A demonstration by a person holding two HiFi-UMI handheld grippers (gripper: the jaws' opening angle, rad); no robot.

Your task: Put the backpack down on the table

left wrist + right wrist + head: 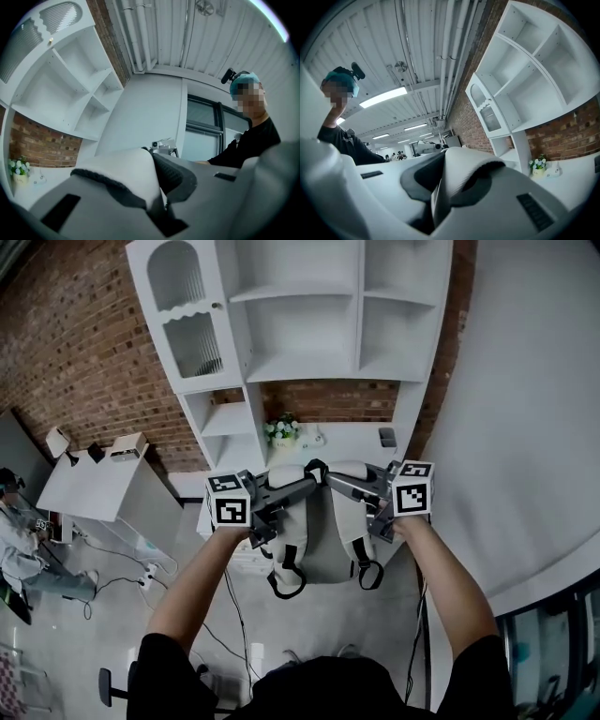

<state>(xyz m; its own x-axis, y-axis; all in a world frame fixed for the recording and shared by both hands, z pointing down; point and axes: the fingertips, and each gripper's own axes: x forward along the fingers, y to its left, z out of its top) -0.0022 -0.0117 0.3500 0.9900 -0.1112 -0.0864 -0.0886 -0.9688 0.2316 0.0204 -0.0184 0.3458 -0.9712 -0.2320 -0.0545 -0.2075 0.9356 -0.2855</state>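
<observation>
A pale grey backpack [323,540] with black strap ends hangs in the air in front of the white table [347,439], its back panel toward me. My left gripper [291,491] is shut on the backpack's left shoulder strap [286,474], and my right gripper [352,486] is shut on the right shoulder strap [354,470]. In the left gripper view the white, dark-edged strap [126,173] runs between the jaws of the left gripper [159,197]. The right gripper view shows the other strap [464,173] folded in the right gripper [436,197]. Both grippers point level, toward each other.
On the table stand a small flower pot [281,430] and a dark object [387,437], under a tall white shelf unit [300,324]. A second white table [94,488] and a seated person [19,540] are at the left. Cables [141,577] lie on the floor.
</observation>
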